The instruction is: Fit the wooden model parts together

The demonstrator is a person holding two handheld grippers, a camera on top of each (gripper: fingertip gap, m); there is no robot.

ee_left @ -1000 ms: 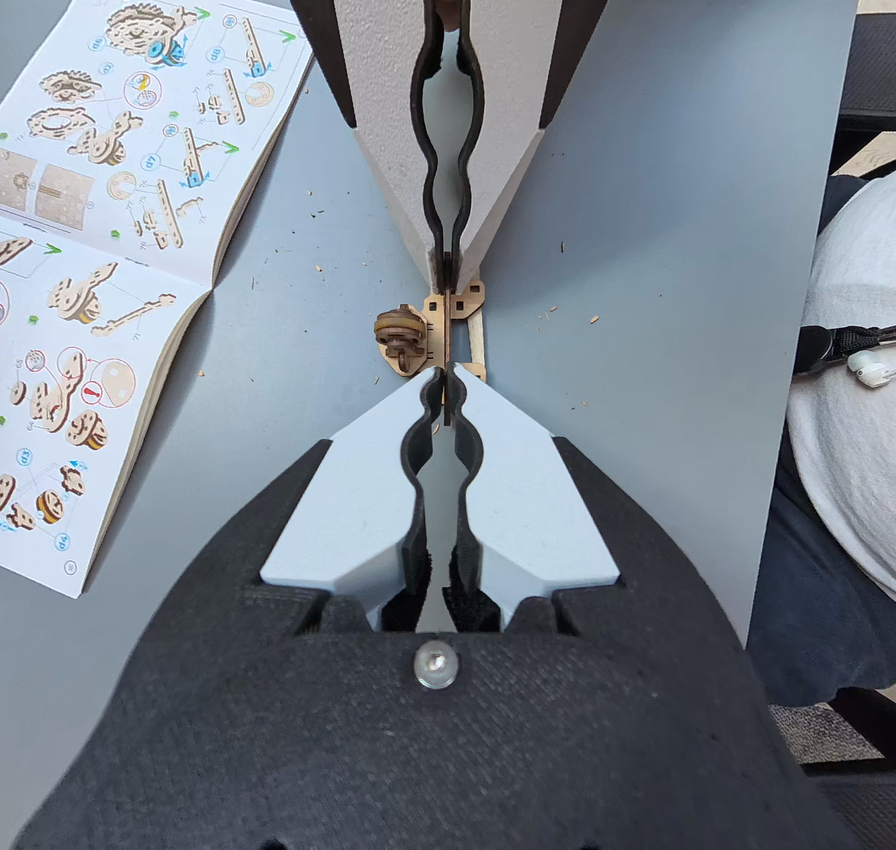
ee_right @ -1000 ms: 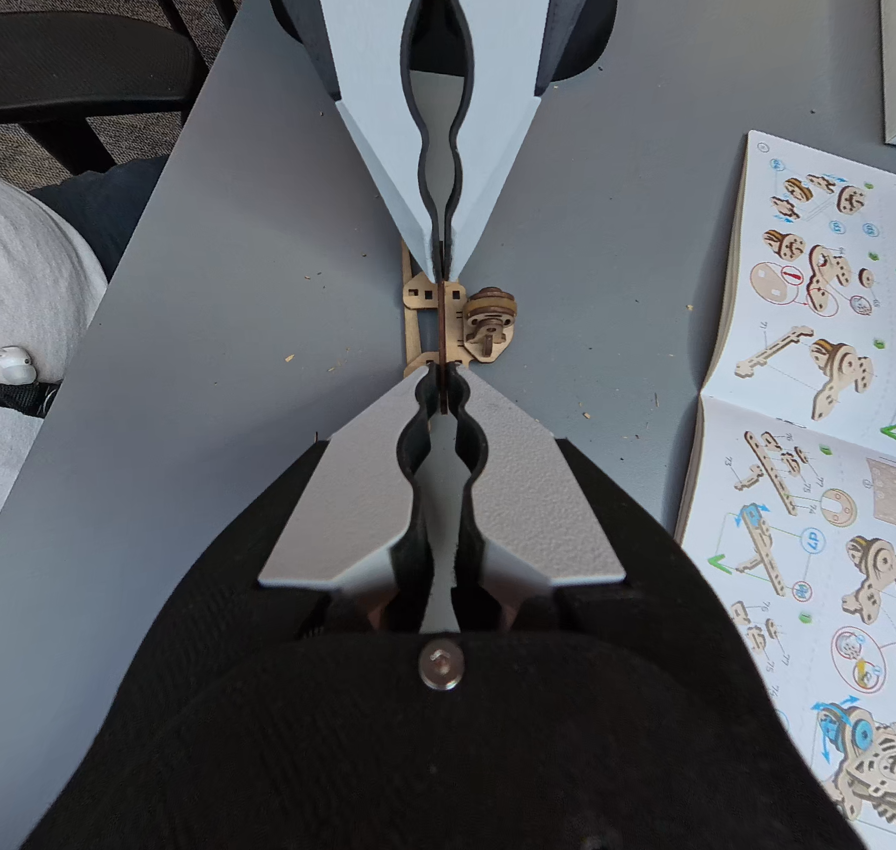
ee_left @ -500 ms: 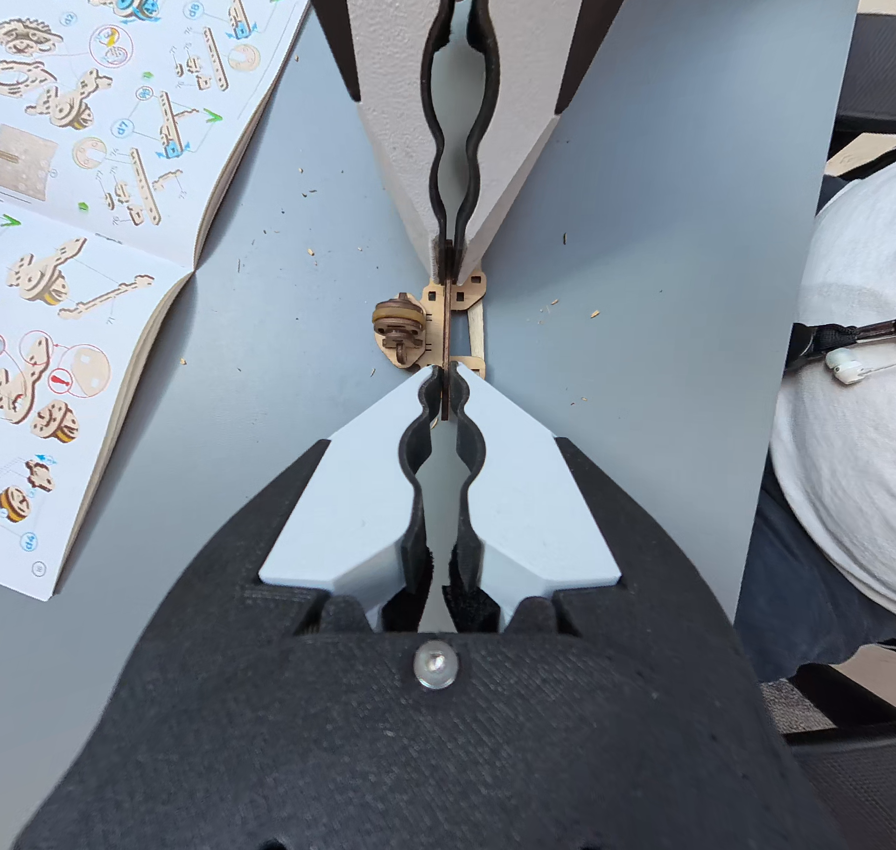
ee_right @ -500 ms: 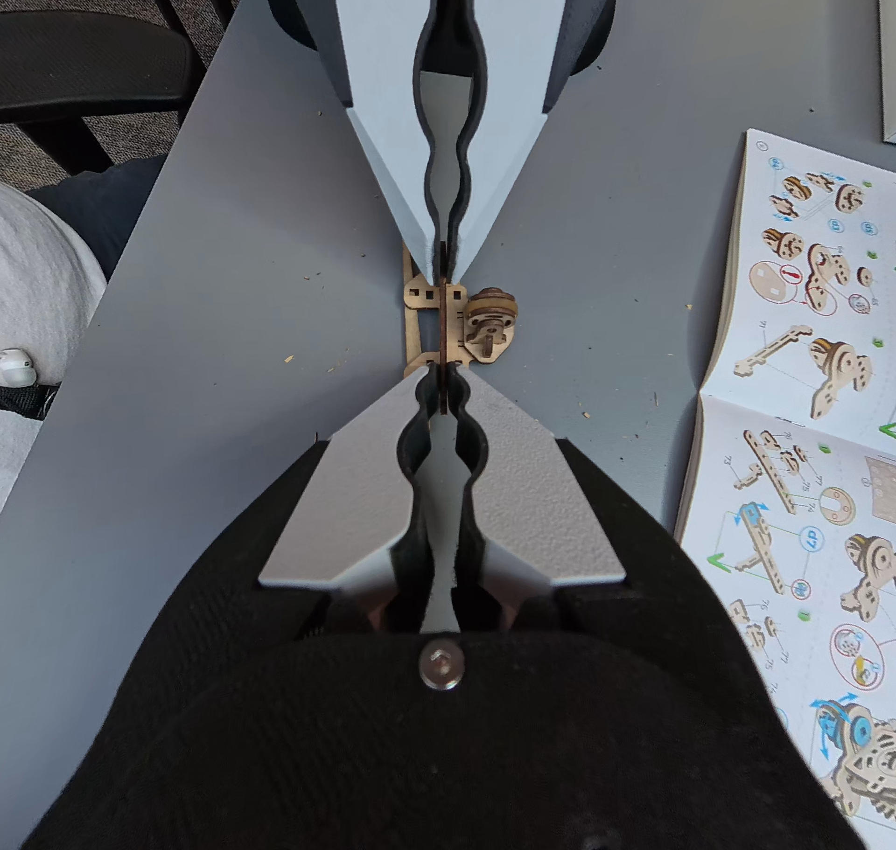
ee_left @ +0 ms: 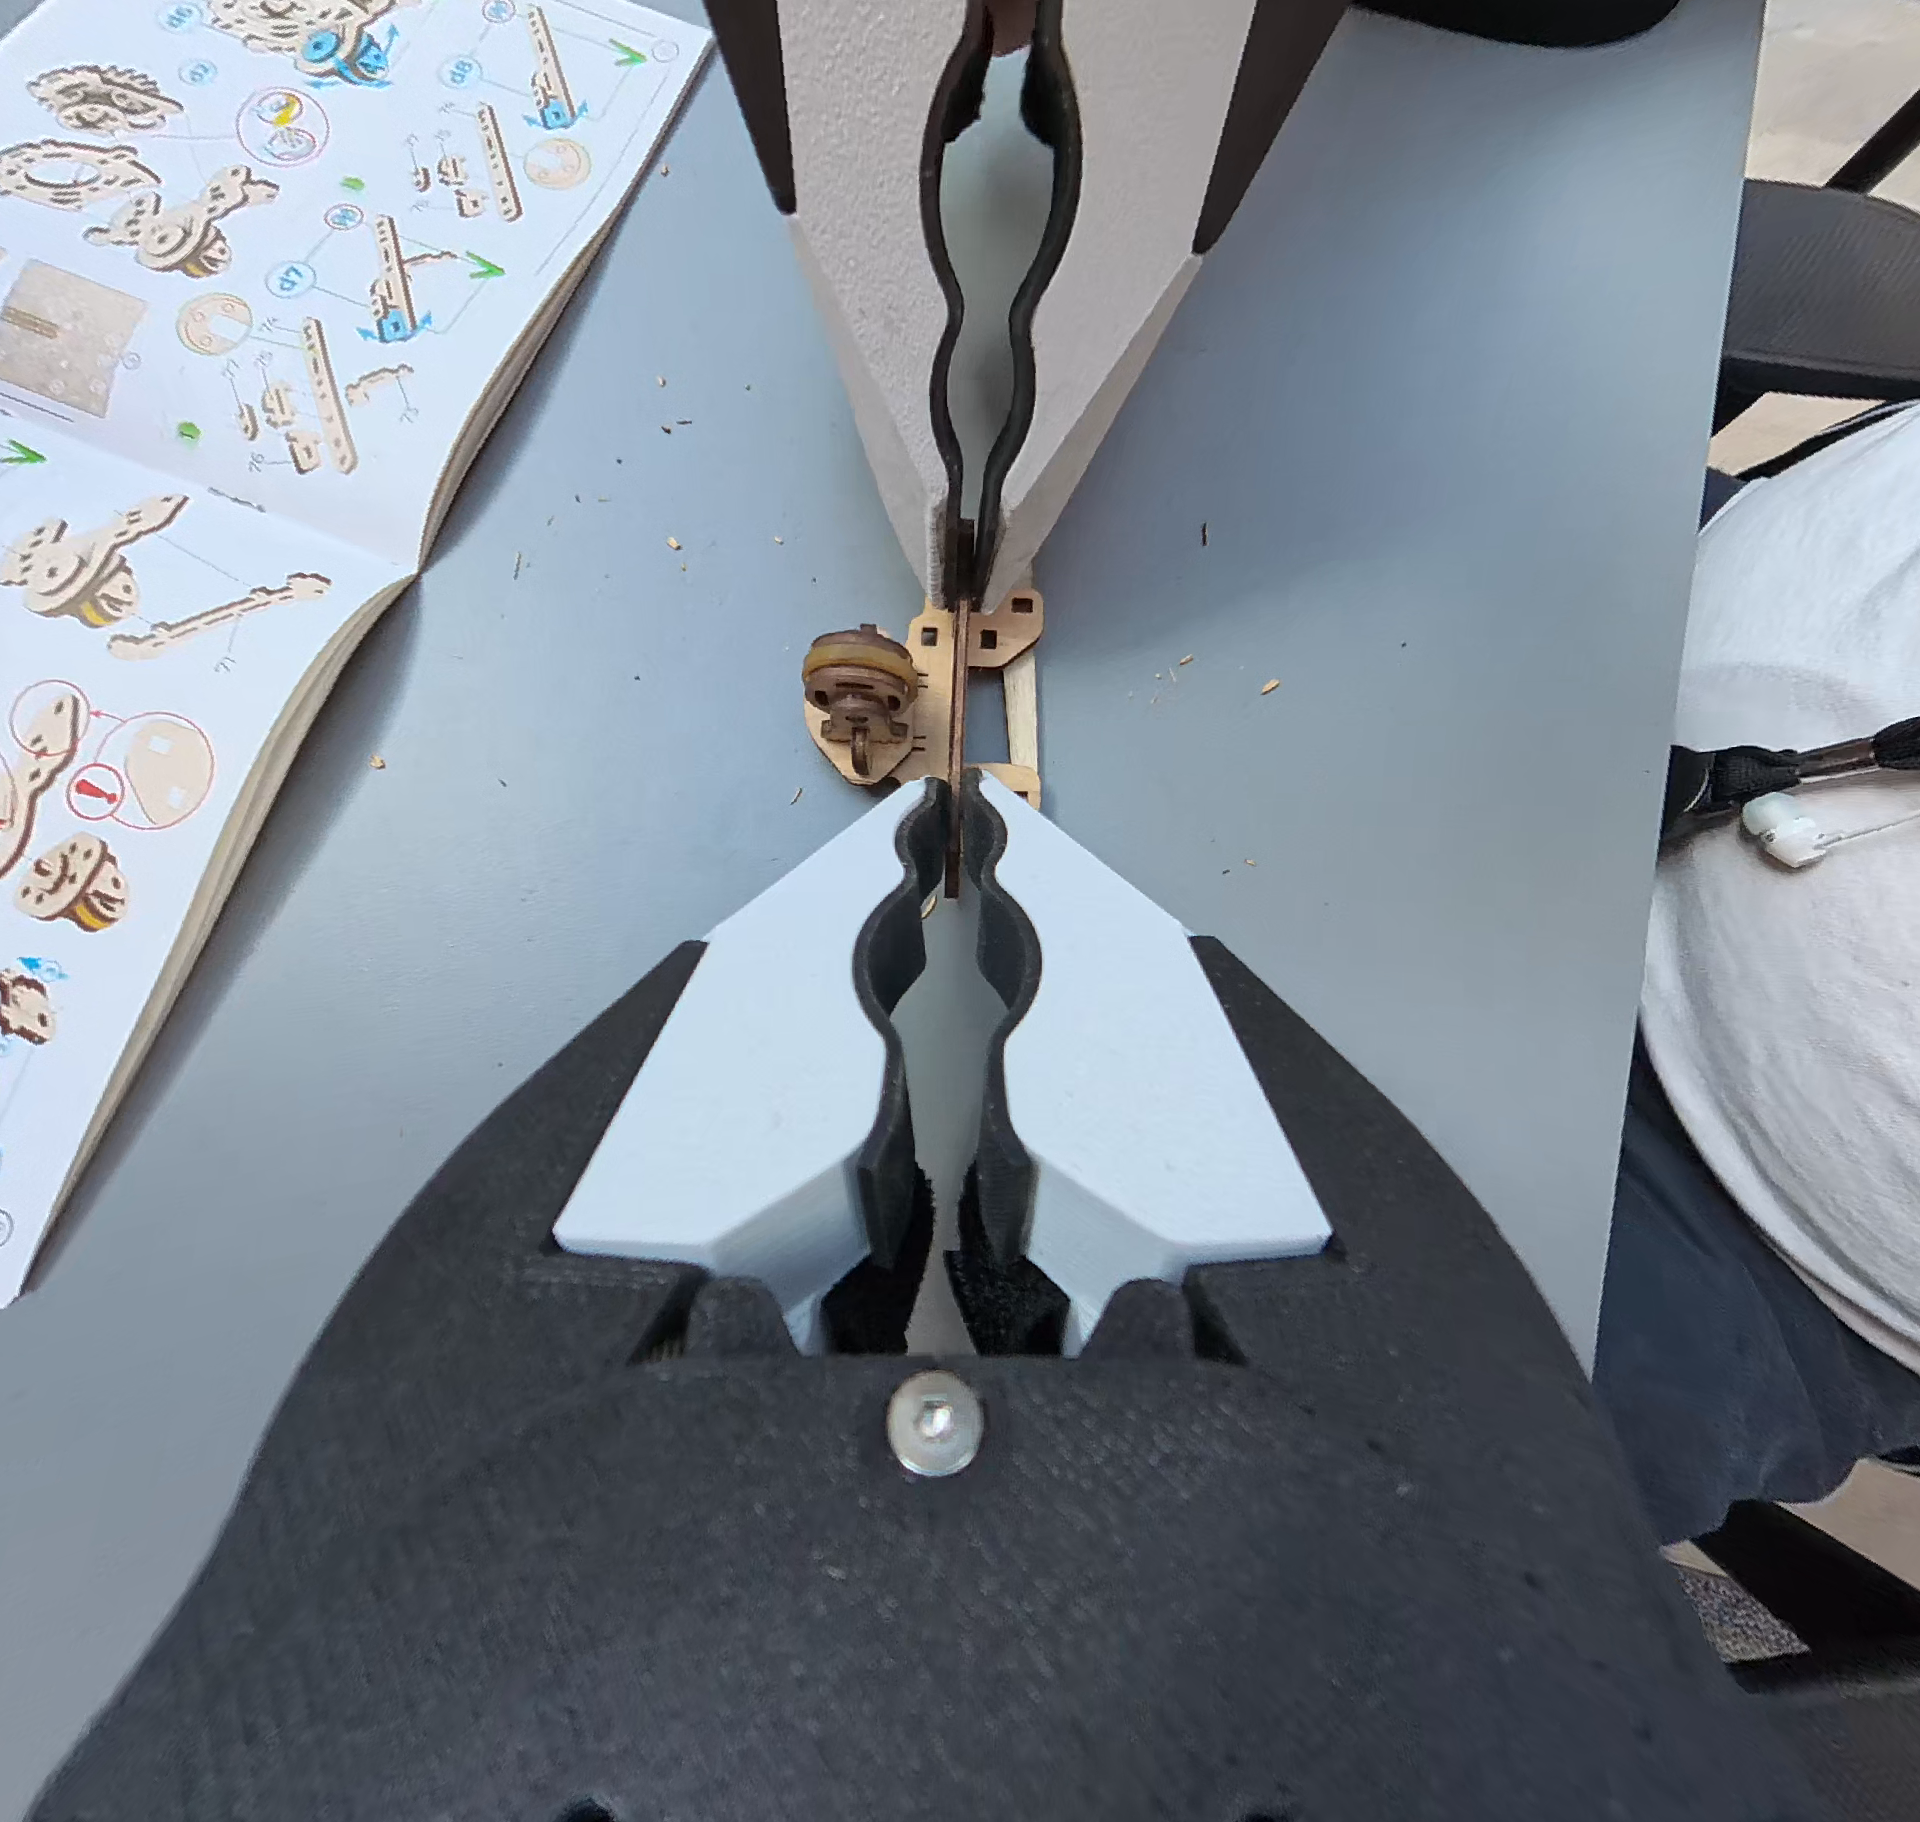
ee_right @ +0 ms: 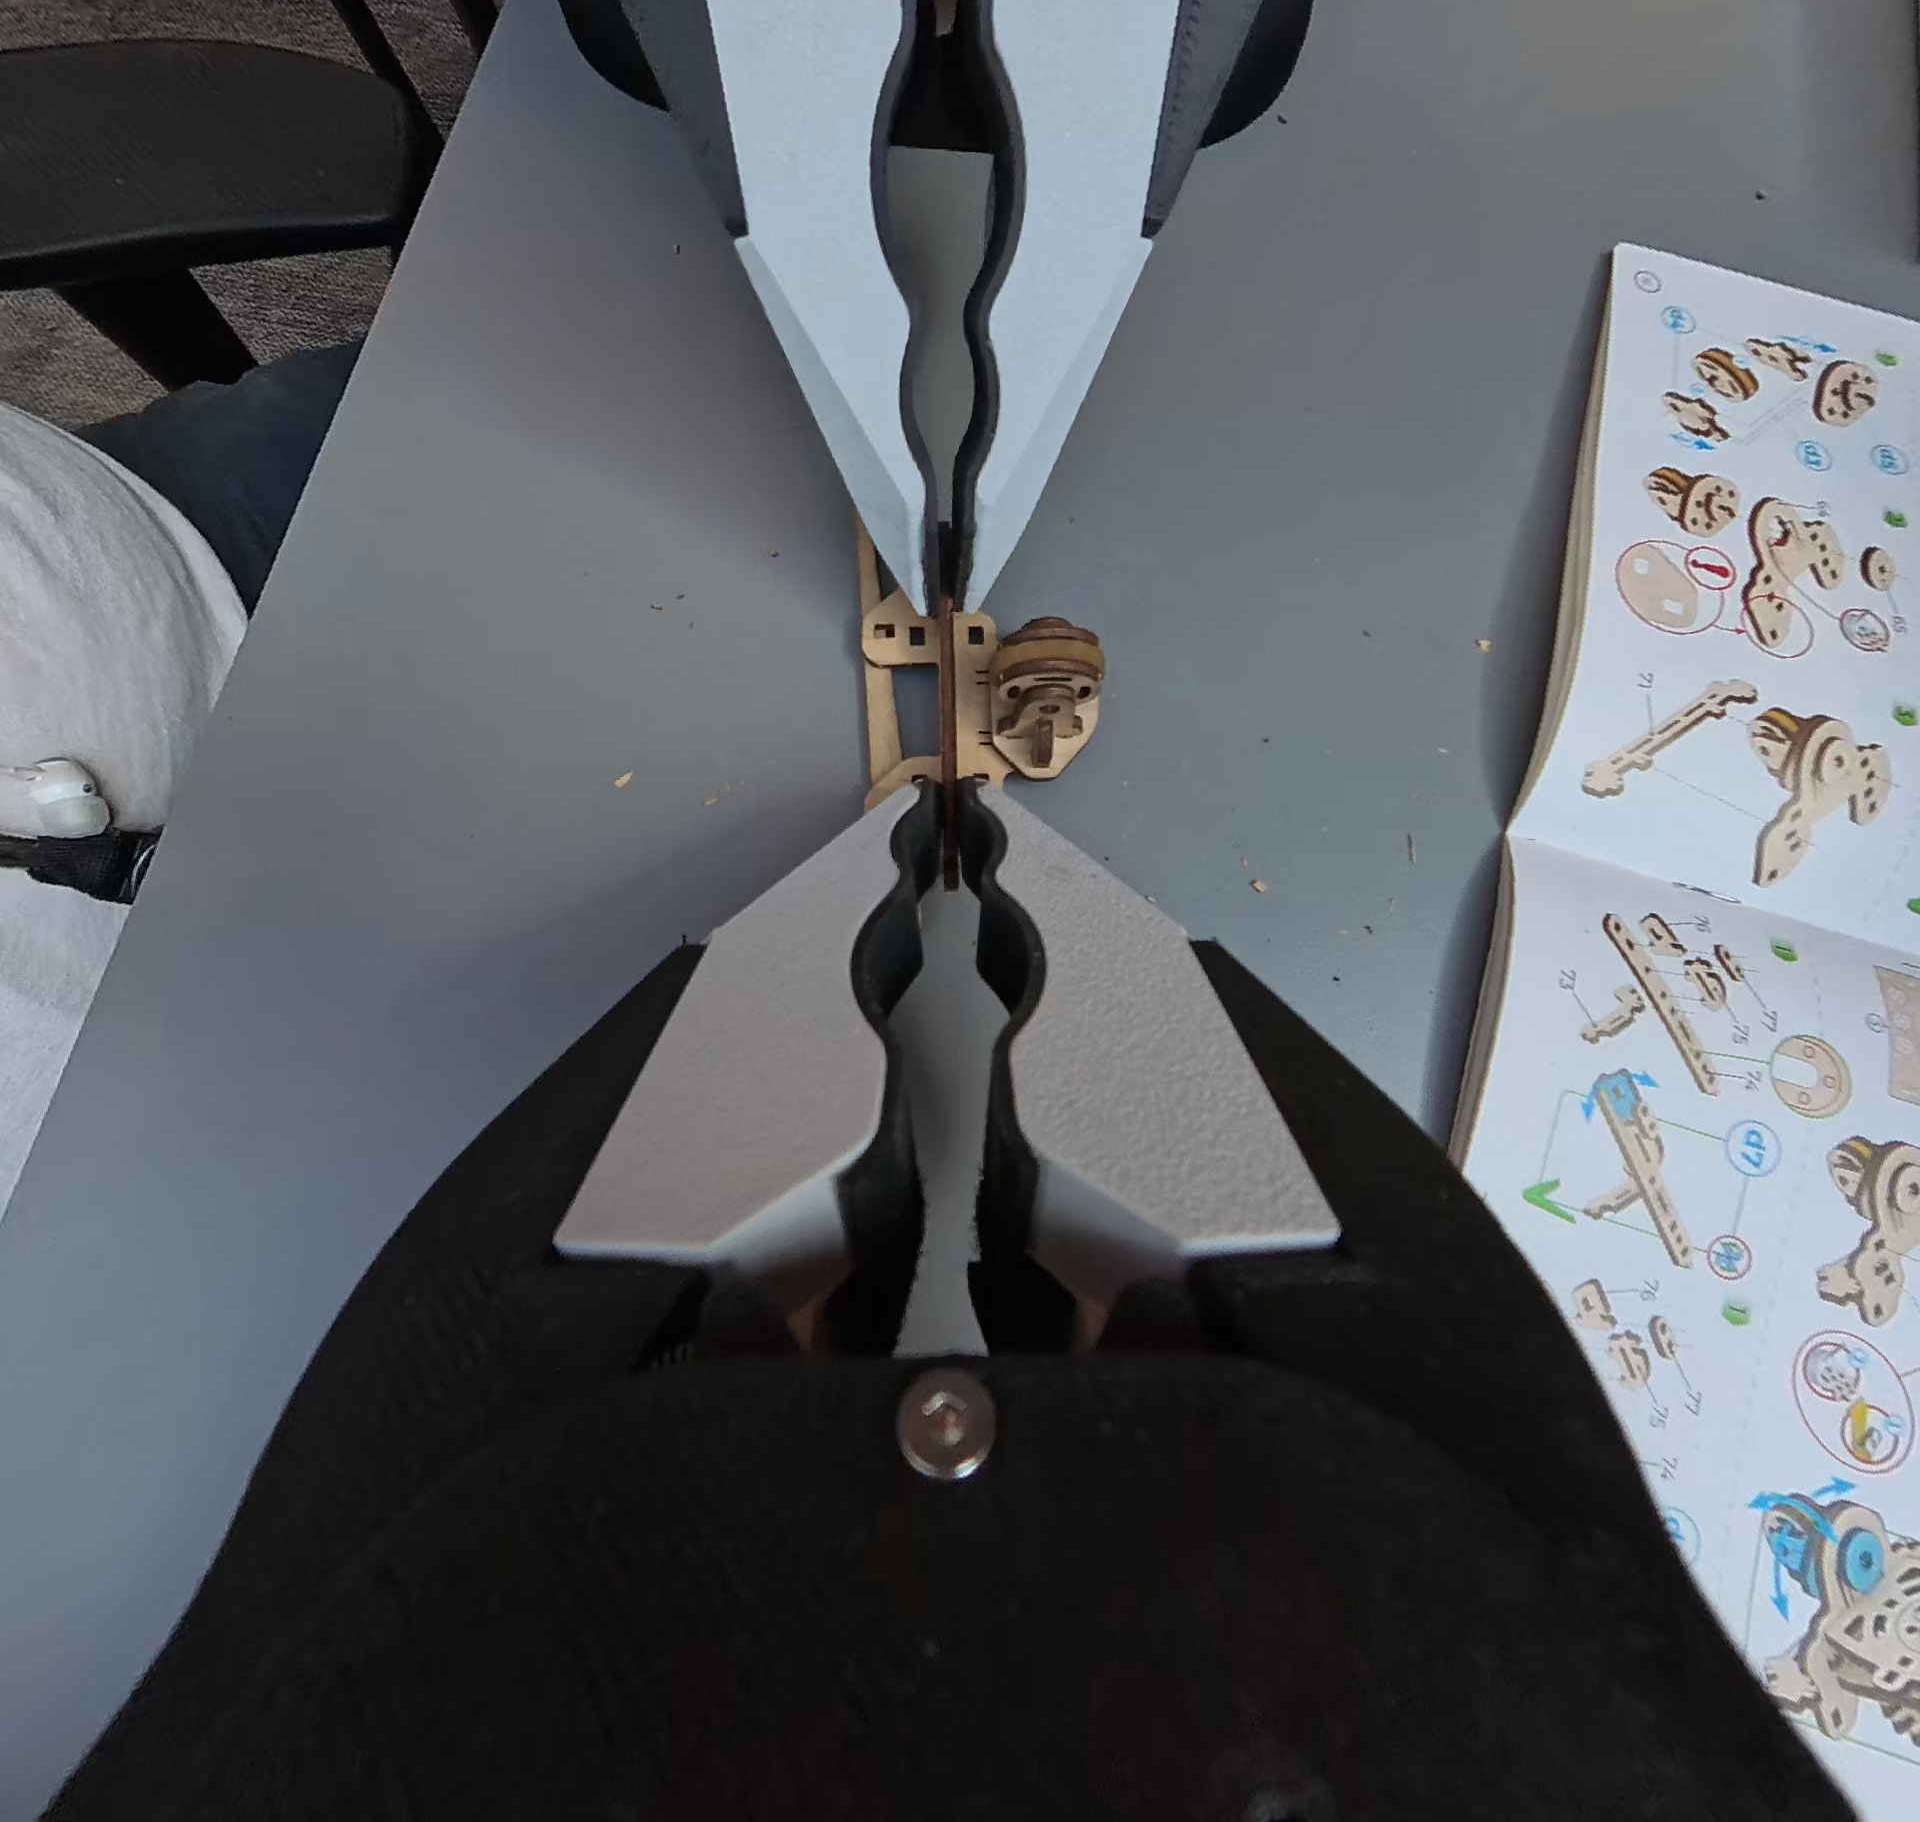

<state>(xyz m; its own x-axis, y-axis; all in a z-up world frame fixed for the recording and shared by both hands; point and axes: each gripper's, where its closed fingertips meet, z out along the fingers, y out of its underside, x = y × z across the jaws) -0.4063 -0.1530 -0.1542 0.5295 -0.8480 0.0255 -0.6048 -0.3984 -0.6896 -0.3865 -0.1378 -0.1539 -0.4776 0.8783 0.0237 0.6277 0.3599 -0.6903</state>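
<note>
A small wooden model (ee_left: 954, 702) hangs just above the grey table (ee_left: 520, 889), between my two grippers. It is a thin plate seen edge-on, with a round stacked knob (ee_left: 860, 683) on one side and a pale slotted frame (ee_left: 1023, 702) on the other. My left gripper (ee_left: 951, 808), with light blue fingers, is shut on the near end of the plate. My right gripper (ee_left: 966, 567) faces it, shut on the far end. In the right wrist view, my right gripper (ee_right: 945, 816) and my left gripper (ee_right: 943, 567) clamp the same model (ee_right: 948, 702), with the knob (ee_right: 1044, 686) to the right.
An open instruction booklet (ee_left: 208, 422) lies on the table beside the grippers; it also shows in the right wrist view (ee_right: 1714, 837). A person in a white shirt (ee_left: 1818, 941) sits at the table's edge. A black chair (ee_right: 187, 162) stands beyond the table. Wood crumbs dot the table. My two grippers' fingertips are within a few centimetres of each other.
Both grippers keep the same hold on the model. The pair has shifted slightly over the table, so the booklet sits differently in the left wrist view.
</note>
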